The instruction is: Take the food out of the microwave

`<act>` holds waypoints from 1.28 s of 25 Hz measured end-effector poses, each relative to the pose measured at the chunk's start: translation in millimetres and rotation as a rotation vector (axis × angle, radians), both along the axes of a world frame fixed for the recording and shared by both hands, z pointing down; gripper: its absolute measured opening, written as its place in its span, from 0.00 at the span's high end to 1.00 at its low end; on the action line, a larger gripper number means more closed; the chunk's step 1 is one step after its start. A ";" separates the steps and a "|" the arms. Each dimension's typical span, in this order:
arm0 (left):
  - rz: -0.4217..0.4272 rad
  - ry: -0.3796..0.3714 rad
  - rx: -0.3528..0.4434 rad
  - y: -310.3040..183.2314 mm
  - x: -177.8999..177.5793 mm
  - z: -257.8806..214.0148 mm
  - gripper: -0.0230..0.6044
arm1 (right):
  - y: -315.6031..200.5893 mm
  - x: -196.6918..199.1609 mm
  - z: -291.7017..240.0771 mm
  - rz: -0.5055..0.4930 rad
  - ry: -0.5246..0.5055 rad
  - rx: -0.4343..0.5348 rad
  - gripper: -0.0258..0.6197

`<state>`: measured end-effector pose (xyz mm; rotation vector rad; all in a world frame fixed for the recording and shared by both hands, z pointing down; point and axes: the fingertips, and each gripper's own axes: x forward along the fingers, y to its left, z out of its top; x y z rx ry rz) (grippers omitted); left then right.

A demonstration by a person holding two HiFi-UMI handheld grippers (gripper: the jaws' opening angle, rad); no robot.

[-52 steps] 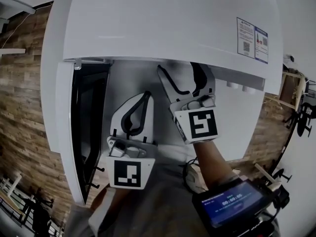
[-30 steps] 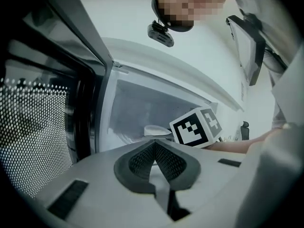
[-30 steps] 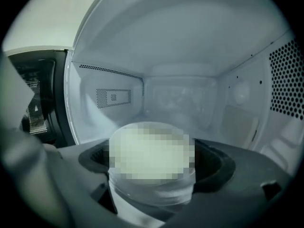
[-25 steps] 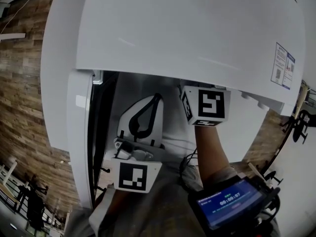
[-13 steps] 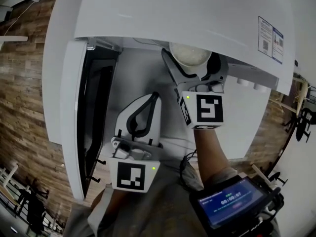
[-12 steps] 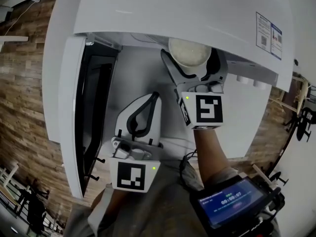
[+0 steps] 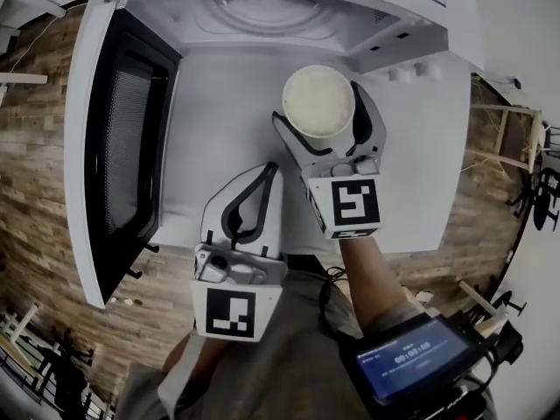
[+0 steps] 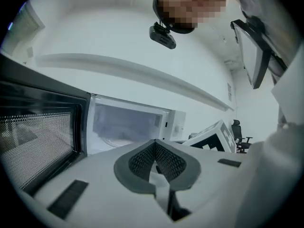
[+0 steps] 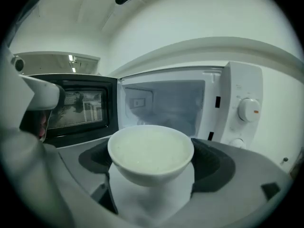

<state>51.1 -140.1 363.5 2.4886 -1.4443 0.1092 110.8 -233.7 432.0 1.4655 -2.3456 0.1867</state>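
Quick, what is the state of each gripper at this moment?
Left gripper: closed, holding nothing.
Right gripper: closed on the white bowl of food, in front of the open microwave.

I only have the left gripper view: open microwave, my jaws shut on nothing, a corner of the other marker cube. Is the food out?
Observer: Yes. The right gripper is shut on a white bowl, held in front of the microwave, outside its open cavity.
Operator: Is it sitting level?
Observer: It looks upright in the right gripper view, with pale food nearly up to the rim and none seen on the outside.
Operator: Where is it relative to my gripper?
Observer: In the head view it is ahead and to the right of the left gripper, apart from it.
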 end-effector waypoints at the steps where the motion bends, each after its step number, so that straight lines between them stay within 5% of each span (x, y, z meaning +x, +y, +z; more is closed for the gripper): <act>1: 0.001 0.001 0.002 5.0 3.2 0.0 0.95 | 8.5 3.4 3.9 -0.002 0.004 -0.008 0.16; 9: 0.015 0.005 -0.007 24.8 21.1 6.4 0.95 | 44.3 24.6 49.9 0.004 0.028 -0.103 0.16; 32: 0.016 -0.014 -0.040 7.1 17.7 21.0 0.95 | 43.6 28.4 91.7 -0.032 0.064 -0.222 0.16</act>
